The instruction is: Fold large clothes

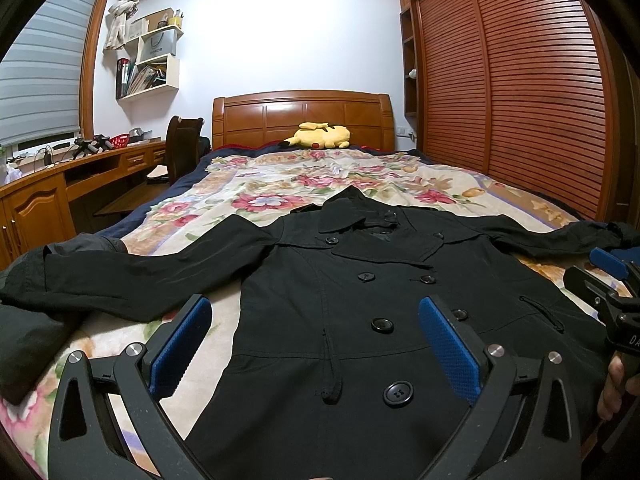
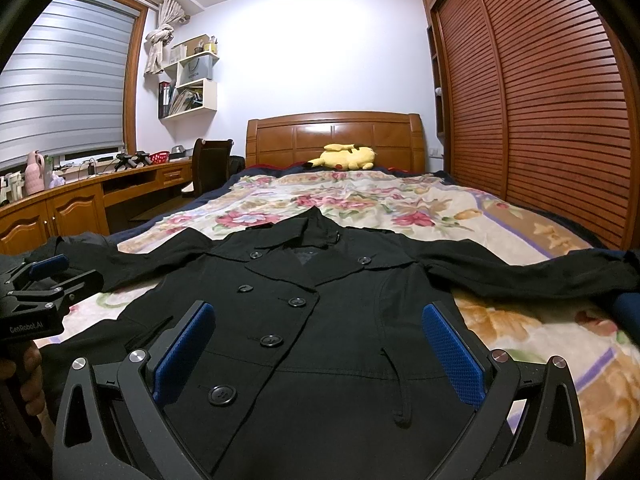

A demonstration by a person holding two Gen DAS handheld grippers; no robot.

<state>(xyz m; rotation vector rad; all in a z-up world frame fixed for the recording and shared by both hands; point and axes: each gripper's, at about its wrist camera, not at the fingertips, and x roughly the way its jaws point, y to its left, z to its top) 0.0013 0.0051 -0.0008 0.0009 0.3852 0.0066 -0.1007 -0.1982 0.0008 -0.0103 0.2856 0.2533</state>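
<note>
Both grippers [image 1: 316,336] [image 2: 318,344] wide apart — above coat [image 1: 360,280]

Bedspread [image 1: 248,184] past coat [image 1: 360,320] open (plush [image 1: 320,136] far back).

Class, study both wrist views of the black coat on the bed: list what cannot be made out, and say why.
- Coat hem: cut off by the bottom edge and the left gripper in the left wrist view; likewise behind the right gripper in the right wrist view.
- Left sleeve cuff: lost at the dark fisheye edge.
- Right sleeve cuff: runs off the frame edge.
- Shelf contents: too small.
</note>
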